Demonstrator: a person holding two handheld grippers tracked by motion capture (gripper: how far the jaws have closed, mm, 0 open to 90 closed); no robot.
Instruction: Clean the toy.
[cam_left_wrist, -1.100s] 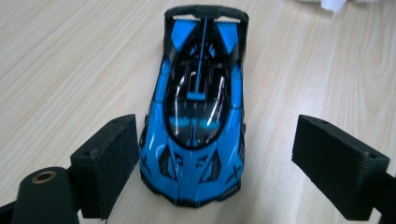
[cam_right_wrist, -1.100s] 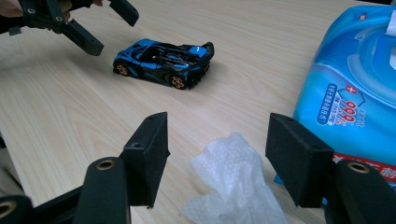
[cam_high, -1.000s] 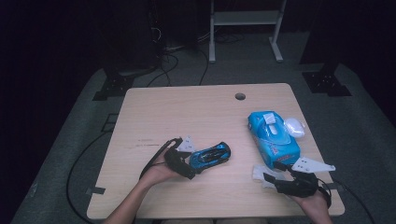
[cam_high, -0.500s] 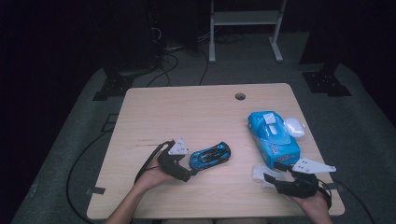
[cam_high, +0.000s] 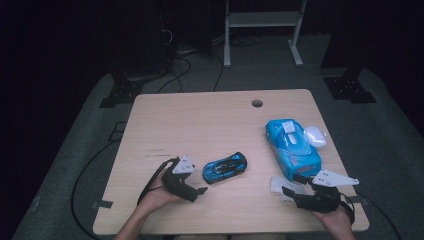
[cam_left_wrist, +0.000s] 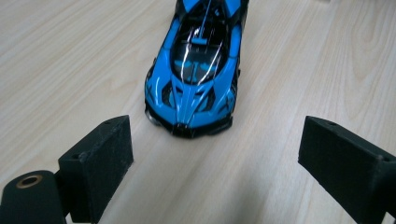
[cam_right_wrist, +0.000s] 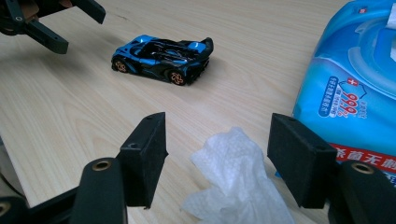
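A blue and black toy car (cam_high: 225, 168) sits on the wooden table (cam_high: 200, 120). My left gripper (cam_high: 197, 177) is just left of it, open, jaws aimed at the car's end. In the left gripper view the car (cam_left_wrist: 196, 65) lies a little beyond the wide-apart jaws of that gripper (cam_left_wrist: 219, 140), touching neither. My right gripper (cam_high: 290, 184) rests near the front right edge, open. A crumpled white wipe (cam_right_wrist: 233, 177) lies on the table between the jaws of the right gripper (cam_right_wrist: 217, 135), and the pads do not press it. The car (cam_right_wrist: 161, 58) and left gripper (cam_right_wrist: 81, 33) show farther off.
A blue pack of wet wipes (cam_high: 292, 145) lies right of centre, just behind the right gripper, with a white rounded object (cam_high: 315, 135) beside it. A cable hole (cam_high: 257, 103) is near the far edge. A white frame (cam_high: 262, 30) stands on the floor beyond.
My left gripper has drawn back to the left, away from the car's end, leaving a gap. The car has stayed where it was. The right gripper and the wipe have not moved.
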